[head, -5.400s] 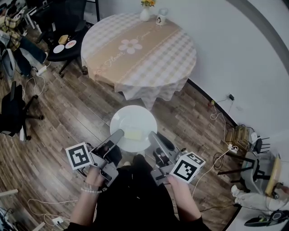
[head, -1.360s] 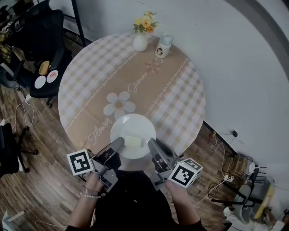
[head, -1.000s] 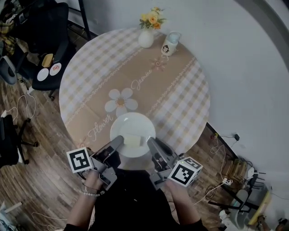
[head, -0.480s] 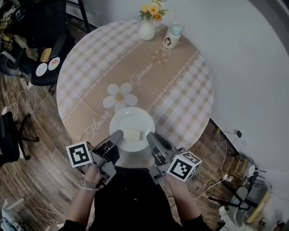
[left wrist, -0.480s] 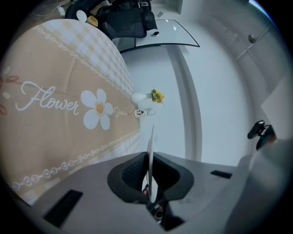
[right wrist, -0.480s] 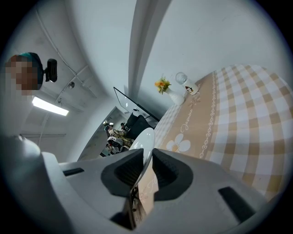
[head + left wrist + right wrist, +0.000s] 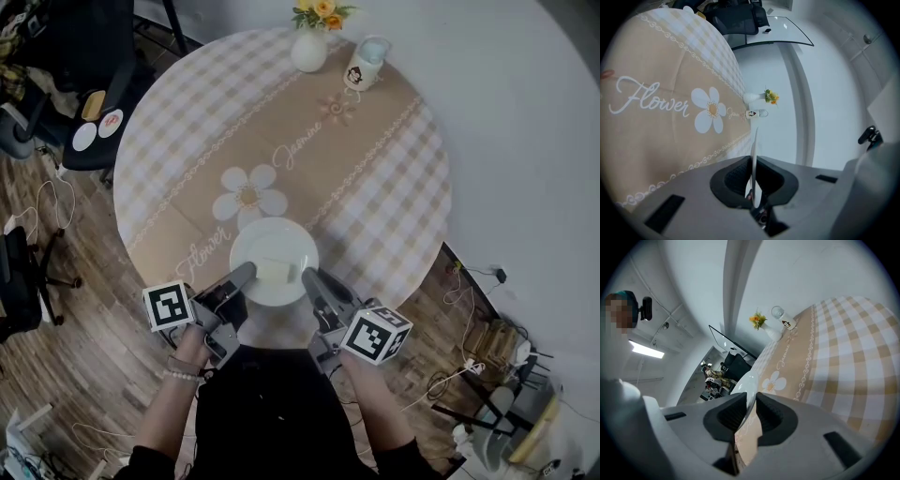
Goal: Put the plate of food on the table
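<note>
A white plate (image 7: 274, 246) with a pale yellow piece of food (image 7: 274, 273) hangs over the near edge of the round table (image 7: 394, 178). My left gripper (image 7: 246, 273) is shut on the plate's near-left rim, and my right gripper (image 7: 308, 277) is shut on its near-right rim. In the left gripper view the plate's rim (image 7: 753, 154) shows edge-on, pinched in the left gripper (image 7: 753, 183). The right gripper view has the plate's rim (image 7: 746, 385) between the black pads of the right gripper (image 7: 751, 414).
A vase of flowers (image 7: 310, 49) and a white mug (image 7: 365, 63) stand at the table's far edge. A black chair (image 7: 89, 112) with small dishes on it is at the left. Cables (image 7: 473, 309) lie on the wooden floor at the right, by the wall.
The plate, held by both grippers, has come forward from over the floor to over the table's near part. In the last second the table has slid a little nearer in view.
</note>
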Available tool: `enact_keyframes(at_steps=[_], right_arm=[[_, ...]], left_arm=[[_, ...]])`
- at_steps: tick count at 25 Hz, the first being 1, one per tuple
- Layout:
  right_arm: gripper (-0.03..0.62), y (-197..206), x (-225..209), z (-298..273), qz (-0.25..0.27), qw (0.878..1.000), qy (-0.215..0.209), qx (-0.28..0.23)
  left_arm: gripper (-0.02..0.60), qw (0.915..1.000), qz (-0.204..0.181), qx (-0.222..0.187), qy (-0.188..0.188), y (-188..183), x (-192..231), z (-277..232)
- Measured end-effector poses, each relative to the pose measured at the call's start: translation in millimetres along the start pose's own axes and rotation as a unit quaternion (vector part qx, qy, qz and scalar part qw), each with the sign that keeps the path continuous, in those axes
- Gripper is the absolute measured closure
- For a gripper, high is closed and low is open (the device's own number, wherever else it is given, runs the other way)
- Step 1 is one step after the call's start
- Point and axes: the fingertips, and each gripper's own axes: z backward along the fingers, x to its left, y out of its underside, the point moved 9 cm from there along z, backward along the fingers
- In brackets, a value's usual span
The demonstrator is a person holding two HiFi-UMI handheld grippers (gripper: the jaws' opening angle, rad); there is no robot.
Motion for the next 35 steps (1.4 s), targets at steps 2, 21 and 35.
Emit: enact_keyframes(at_steps=[2,21,35], right_arm=[[0.553,3,-8,-2,-0.005,1.000,0.004,0.006],[0.554,15,-69,-32,-0.025,0.996,0.068,0.043],[0.548,25,-103,-50,-0.036,0.992,0.097,0.076]], left_arm=[[0.566,1.0000,0.003,0.003,-0.003,-1,6,-5],[0.566,0.9992,0.024,0.025,-0.017,-17,69,-48],[0.566,0.9983,0.019,0.024,-0.051,-23,99,-65]])
